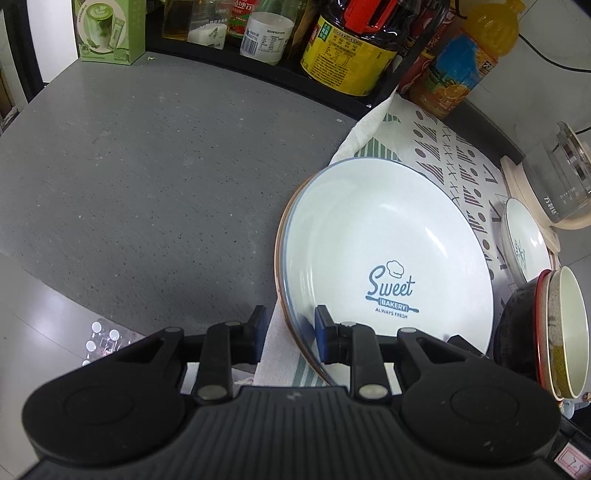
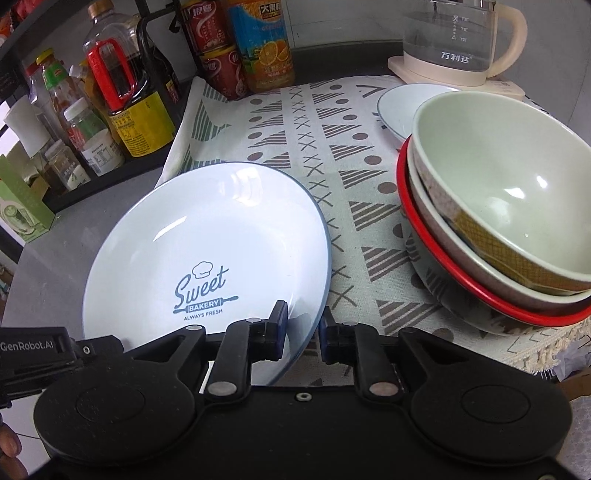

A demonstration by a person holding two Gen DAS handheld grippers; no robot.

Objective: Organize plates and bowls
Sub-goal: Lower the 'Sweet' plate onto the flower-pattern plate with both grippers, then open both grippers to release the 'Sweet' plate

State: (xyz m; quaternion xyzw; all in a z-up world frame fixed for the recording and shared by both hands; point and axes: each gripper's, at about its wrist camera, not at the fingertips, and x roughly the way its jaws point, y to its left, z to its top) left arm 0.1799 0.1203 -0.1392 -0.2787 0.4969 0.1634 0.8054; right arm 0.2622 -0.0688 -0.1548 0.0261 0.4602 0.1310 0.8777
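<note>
A white "Sweet Bakery" plate (image 1: 384, 254) (image 2: 207, 254) lies on another plate with a brown rim (image 1: 281, 236), on the patterned cloth (image 2: 332, 155). My left gripper (image 1: 290, 330) straddles the plates' near left rim, jaws apart, not clamped. My right gripper (image 2: 303, 328) straddles the near right rim, jaws close to it on both sides. A stack of bowls (image 2: 495, 218) (image 1: 554, 332) stands to the right: a green-white bowl nested in a speckled one in a red-rimmed one. A small white plate (image 2: 399, 107) (image 1: 524, 240) lies behind.
A black rack with sauce bottles (image 2: 122, 103) (image 1: 347, 48) stands along the back. Drink bottles (image 2: 262, 44) and a glass kettle (image 2: 454, 37) stand at the far edge. A green box (image 1: 110, 29) is at the far left on the grey counter (image 1: 147, 166).
</note>
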